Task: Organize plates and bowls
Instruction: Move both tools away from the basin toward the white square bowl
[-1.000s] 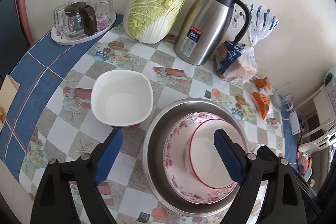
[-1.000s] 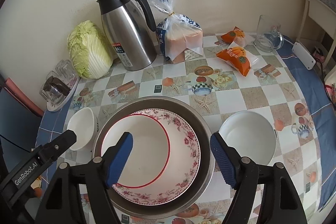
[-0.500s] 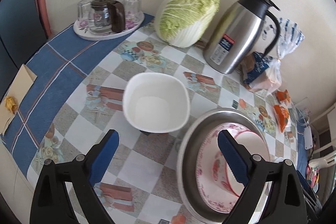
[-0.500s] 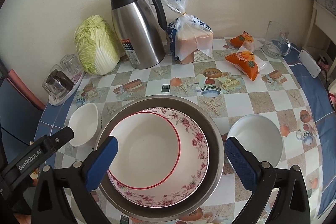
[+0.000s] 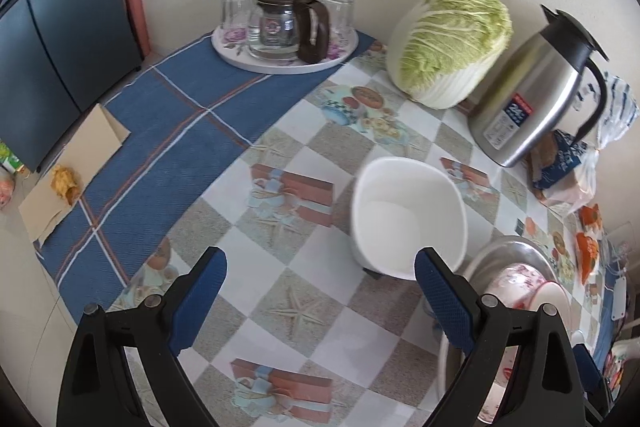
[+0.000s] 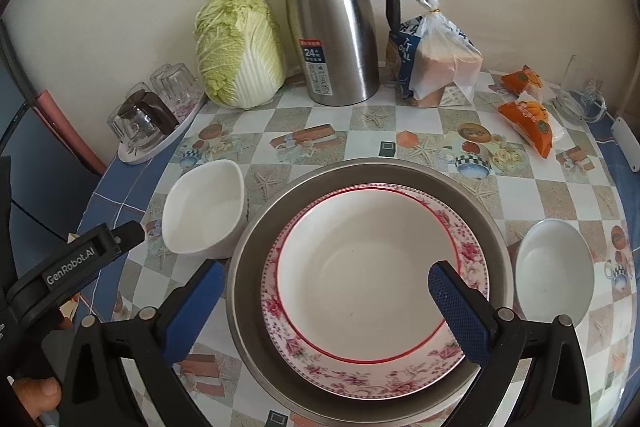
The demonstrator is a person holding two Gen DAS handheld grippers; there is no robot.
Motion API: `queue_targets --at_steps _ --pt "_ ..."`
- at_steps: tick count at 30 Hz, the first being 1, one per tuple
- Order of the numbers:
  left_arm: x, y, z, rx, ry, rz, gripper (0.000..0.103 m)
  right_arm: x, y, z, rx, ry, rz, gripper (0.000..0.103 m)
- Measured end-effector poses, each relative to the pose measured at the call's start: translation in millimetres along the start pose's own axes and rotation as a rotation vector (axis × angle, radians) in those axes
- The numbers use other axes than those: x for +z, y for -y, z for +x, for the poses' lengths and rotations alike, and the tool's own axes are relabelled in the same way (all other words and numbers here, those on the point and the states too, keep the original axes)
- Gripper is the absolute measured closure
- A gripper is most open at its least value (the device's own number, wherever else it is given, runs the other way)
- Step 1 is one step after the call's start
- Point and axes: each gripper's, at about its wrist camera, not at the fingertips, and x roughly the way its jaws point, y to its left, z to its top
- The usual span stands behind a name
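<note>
Only the right view shows the round bowl [image 6: 554, 269]; metal basin [image 6: 256, 239] holds stacked plates [image 6: 360, 267]. Both grippers [image 5: 318, 295] [image 6: 324, 309] gape wide, empty.

The right tongs [image 6: 324, 307] gape empty over a red-rimmed bowl [image 6: 356, 267] nested in a steel basin [image 6: 256, 227].

— What can we read here?

— On the steel thermos jug [image 6: 336, 27], upper middle of the right wrist view, we see a red-and-dark label [image 6: 316, 67] with "24"; the smaller print is too fine for us.

— Anything else?

— "GenRobot.AI" in white on the black left gripper [image 6: 70, 269], at the lower left. The bread bag [image 6: 432, 59] carries letters we cannot make out.
</note>
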Motion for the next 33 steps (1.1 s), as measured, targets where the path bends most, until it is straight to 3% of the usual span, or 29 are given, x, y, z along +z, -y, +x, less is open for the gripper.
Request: queue_targets --at_steps 5,12,24,29,33 --pt "5 -16 8 0.012 -0.011 -0.042 0.008 0 -17 -1 0.032 0.035 -0.024 0.0" --pt "10 -22 18 -0.028 -0.028 -0.077 0.008 6 -16 -6 0.02 0.087 -0.02 0.0" --pt "18 -23 45 -0.126 -0.074 -0.127 0.008 36 -50 14 0.026 0.053 -0.107 0.0" --pt "19 -23 60 -0.172 -0.116 -0.157 0.008 57 -62 30 0.074 0.007 -0.117 0.0" --pt "21 -29 68 -0.199 -0.109 -0.209 0.008 69 -63 46 0.06 -0.028 -0.109 0.006"
